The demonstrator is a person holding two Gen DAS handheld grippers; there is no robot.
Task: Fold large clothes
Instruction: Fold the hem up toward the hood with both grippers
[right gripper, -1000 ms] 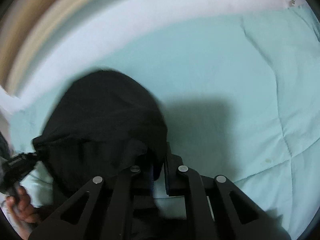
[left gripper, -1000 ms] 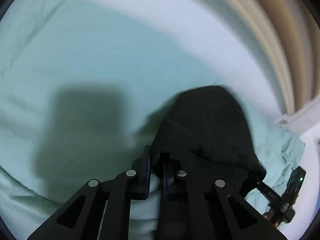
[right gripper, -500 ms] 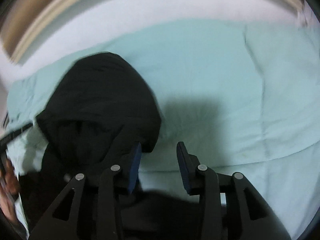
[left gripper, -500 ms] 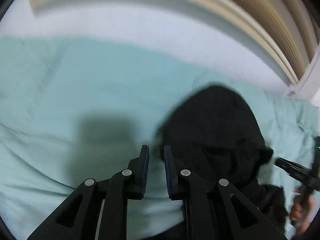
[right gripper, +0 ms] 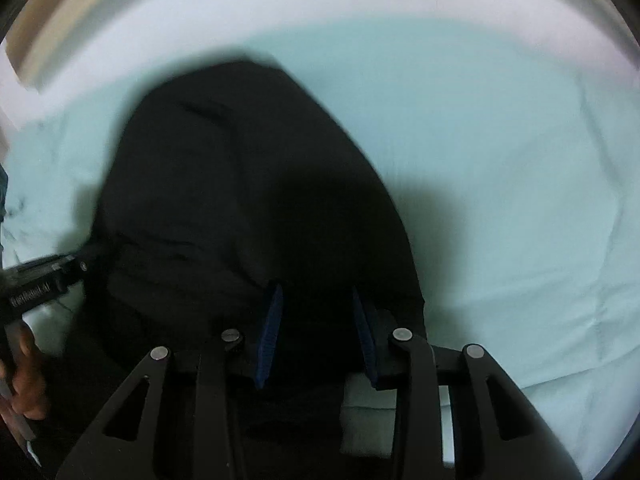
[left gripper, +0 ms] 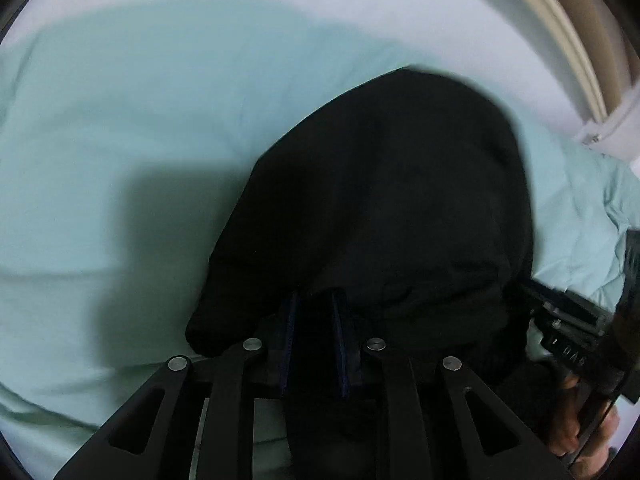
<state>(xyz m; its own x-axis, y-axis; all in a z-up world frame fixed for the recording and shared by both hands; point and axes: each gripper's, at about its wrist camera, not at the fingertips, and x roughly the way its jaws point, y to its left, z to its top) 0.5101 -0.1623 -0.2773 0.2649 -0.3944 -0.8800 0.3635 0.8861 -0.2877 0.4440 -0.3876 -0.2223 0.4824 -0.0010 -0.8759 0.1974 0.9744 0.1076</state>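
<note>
1. The black garment (left gripper: 384,200) is soft, matte cloth in a rounded, hood-like mound. It lies on the pale green quilt (left gripper: 120,140) of a bed and fills the centre of both wrist views.
2. The quilt is smooth, with faint stitched seams (right gripper: 600,220) and creases.
3. The left hand-held gripper (left gripper: 314,304) has its blue pads a narrow gap apart, with dark cloth between them at 6 o'clock of the mound; whether they pinch it cannot be told. Its jaws have just been opening.
4. The right hand-held gripper (right gripper: 316,300) has its blue pads (right gripper: 272,332) spread over the garment's near edge, gripping nothing; they have just closed slightly.
5. One second ago both pairs of jaws were clamped on the cloth. The garment now fills more of each view.
</note>
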